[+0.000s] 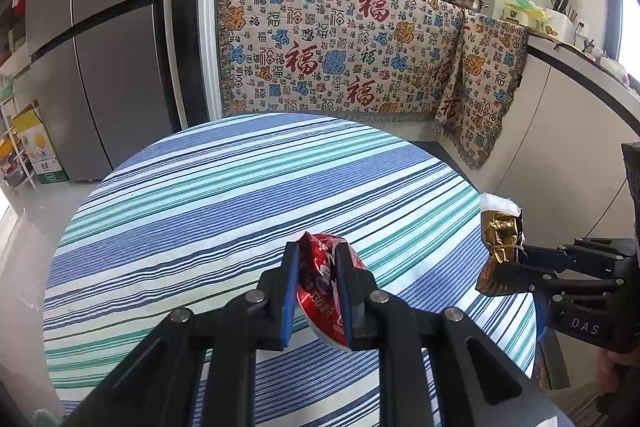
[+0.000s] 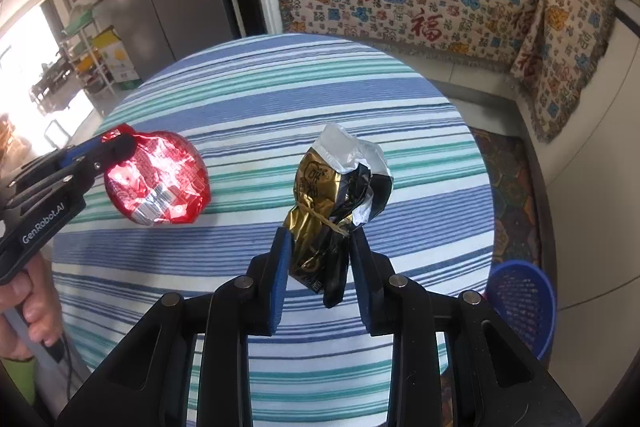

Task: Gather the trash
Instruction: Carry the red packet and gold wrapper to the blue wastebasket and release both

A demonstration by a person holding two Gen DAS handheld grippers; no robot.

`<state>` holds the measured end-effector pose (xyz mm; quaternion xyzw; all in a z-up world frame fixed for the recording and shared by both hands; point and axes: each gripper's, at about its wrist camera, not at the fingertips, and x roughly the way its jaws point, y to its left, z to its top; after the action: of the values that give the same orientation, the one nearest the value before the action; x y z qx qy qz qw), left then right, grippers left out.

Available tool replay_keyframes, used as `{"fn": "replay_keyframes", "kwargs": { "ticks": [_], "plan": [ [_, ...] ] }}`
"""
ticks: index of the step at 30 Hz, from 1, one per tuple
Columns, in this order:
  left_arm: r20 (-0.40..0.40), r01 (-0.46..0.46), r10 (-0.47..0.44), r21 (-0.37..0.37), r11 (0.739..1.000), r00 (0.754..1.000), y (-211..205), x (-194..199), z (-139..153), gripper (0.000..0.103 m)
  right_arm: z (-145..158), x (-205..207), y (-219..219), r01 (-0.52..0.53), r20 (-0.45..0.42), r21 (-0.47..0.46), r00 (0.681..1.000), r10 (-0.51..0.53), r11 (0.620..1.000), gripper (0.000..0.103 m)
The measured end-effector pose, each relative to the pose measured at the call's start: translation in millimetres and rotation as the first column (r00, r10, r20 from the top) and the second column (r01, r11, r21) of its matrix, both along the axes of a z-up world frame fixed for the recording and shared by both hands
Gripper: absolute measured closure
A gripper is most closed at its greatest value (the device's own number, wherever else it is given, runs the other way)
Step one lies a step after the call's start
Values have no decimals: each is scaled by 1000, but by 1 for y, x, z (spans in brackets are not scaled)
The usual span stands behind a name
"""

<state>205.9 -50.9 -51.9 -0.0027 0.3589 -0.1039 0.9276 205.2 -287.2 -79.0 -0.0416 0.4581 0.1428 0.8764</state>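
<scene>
A crumpled red foil wrapper [image 1: 326, 279] hangs above the striped round table [image 1: 224, 187], pinched between the pads of my left gripper [image 1: 316, 267], which is shut on it. The same red wrapper [image 2: 158, 179] and left gripper [image 2: 116, 147] show at the left of the right wrist view. A twisted gold and black wrapper [image 2: 328, 211] with a silver top is clamped in my right gripper [image 2: 320, 247], lifted off the table. From the left wrist view, that gold wrapper [image 1: 500, 239] and the right gripper [image 1: 516, 267] sit at the table's right edge.
A blue plastic basket [image 2: 520, 303] stands on the floor by the table's right side. A patterned blanket [image 1: 340, 47] drapes the counter behind, with pots on top. A grey fridge [image 1: 100, 47] is at the left. A hand [image 2: 28, 311] holds the left gripper's handle.
</scene>
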Motion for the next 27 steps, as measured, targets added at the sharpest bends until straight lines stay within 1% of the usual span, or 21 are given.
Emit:
{"fn": "replay_keyframes", "kwargs": {
  "ticks": [5, 8, 12, 13, 14, 15, 18, 19, 21, 24, 27],
  "plan": [
    [-40, -4, 5, 11, 1000, 999, -5, 3, -16, 85, -3, -7, -2, -3, -7, -11, 1000, 3, 1000, 74],
    [-47, -5, 5, 14, 1000, 999, -4, 0, -20, 85, -7, -9, -1, -6, -13, -11, 1000, 6, 1000, 74],
    [-88, 56, -54, 29, 998, 995, -6, -10, -26, 84, -9, -15, 3, -23, -18, -21, 1000, 22, 1000, 74],
    [-102, 80, -75, 42, 996, 992, -8, -14, -30, 84, -9, -17, 3, -26, -18, -23, 1000, 26, 999, 74],
    [-85, 92, -86, 60, 994, 993, -9, -22, -31, 83, -8, -20, 3, -29, -17, -24, 999, 28, 999, 74],
    [-91, 112, -105, 75, 991, 990, -12, -28, -33, 82, -9, -21, 3, -32, -17, -25, 999, 31, 999, 74],
    [-124, 165, -151, 111, 980, 981, -16, -40, -41, 80, -10, -25, 3, -39, -19, -27, 999, 38, 999, 74],
    [-137, 174, -158, 111, 978, 978, -16, -42, -45, 80, -10, -26, 2, -39, -19, -26, 999, 39, 999, 74],
    [-156, 176, -161, 88, 981, 975, -14, -41, -50, 79, -11, -27, 1, -38, -19, -24, 999, 37, 999, 74],
    [-146, 170, -159, 69, 983, 976, -17, -40, -45, 83, -11, -27, -3, -31, -17, -18, 999, 31, 999, 74],
    [-117, 169, -157, 97, 981, 981, -29, -43, -39, 84, -9, -29, -11, -17, -12, -7, 1000, 16, 1000, 74]
  ]
}}
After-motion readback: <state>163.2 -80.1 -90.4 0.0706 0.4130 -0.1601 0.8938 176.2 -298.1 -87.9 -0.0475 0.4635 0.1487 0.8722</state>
